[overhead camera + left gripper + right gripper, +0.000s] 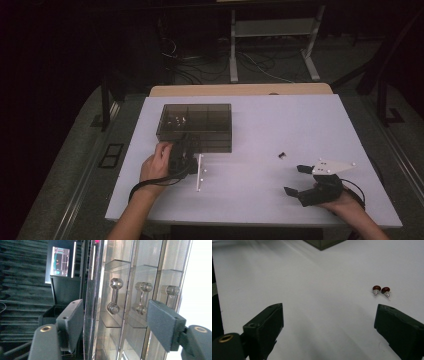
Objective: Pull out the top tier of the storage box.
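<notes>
My right gripper (298, 179) hovers released, fingers wide, nearest me on the white surface (260, 130). The earrings (382, 291), two red studs side by side, posts pointing toward me, lie just beyond those fingers, well right of the box (196, 126). My left gripper (115, 320) is spread around the box's near wall, not clenched. Beyond the box, dark floor with cables

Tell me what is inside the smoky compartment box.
The compartment box holds a few small pale items in its back-left cell; they are too small to identify. The left claw covers part of the front edge, hiding whatever lies in the cells there.
</notes>
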Demonstrator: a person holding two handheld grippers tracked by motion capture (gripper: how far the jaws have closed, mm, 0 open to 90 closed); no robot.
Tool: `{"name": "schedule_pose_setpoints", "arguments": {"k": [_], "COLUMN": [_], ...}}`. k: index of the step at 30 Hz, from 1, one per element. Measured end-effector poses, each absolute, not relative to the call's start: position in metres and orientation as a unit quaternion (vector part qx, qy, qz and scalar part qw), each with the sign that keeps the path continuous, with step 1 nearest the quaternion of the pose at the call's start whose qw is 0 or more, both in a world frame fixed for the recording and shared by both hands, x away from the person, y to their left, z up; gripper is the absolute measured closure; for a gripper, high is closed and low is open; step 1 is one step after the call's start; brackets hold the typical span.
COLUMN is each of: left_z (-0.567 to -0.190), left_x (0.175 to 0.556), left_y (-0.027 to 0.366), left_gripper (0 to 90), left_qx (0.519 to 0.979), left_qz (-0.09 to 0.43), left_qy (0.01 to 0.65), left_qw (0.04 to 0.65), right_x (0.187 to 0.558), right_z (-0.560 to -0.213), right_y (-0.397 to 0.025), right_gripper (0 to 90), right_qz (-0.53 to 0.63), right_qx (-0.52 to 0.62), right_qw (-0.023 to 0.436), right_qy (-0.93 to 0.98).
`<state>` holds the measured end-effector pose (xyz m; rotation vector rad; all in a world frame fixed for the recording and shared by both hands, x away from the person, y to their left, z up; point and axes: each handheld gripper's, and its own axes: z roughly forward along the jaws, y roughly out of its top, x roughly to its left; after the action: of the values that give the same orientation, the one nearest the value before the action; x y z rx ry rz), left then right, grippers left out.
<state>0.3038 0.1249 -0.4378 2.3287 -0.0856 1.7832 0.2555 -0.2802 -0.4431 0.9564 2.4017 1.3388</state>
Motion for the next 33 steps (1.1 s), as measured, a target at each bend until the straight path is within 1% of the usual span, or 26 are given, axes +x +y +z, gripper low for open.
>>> {"name": "schedule_pose_setpoints", "arguments": {"k": [7,19,22,33], "left_z": [-0.4389,-0.4382,-0.4382,-0.4387], "left_x": [0.3026,0.3044,0.3049,0.3074], "left_y": [0.1233,0.1234,0.1233,0.1232], "left_gripper": [41.0,61.8,65.5,74.4], "left_qx": [0.785,0.786,0.786,0.789], "left_qz": [0.61,0.609,0.609,0.606], "left_qy": [-0.038,-0.032,-0.032,-0.028], "left_qw": [0.101,0.103,0.1,0.096], "right_x": [0.2554,0.2554,0.2554,0.2554], "right_z": [-0.443,-0.4431,-0.4431,-0.4431], "right_y": [-0.2802,-0.2801,-0.2801,-0.28], "right_gripper": [8.2,8.2,8.2,8.2], "right_qz": [0.457,0.457,0.456,0.457], "right_qx": [0.326,0.326,0.326,0.326], "right_qw": [0.115,0.115,0.115,0.115], "right_qy": [0.82,0.82,0.82,0.82]}}
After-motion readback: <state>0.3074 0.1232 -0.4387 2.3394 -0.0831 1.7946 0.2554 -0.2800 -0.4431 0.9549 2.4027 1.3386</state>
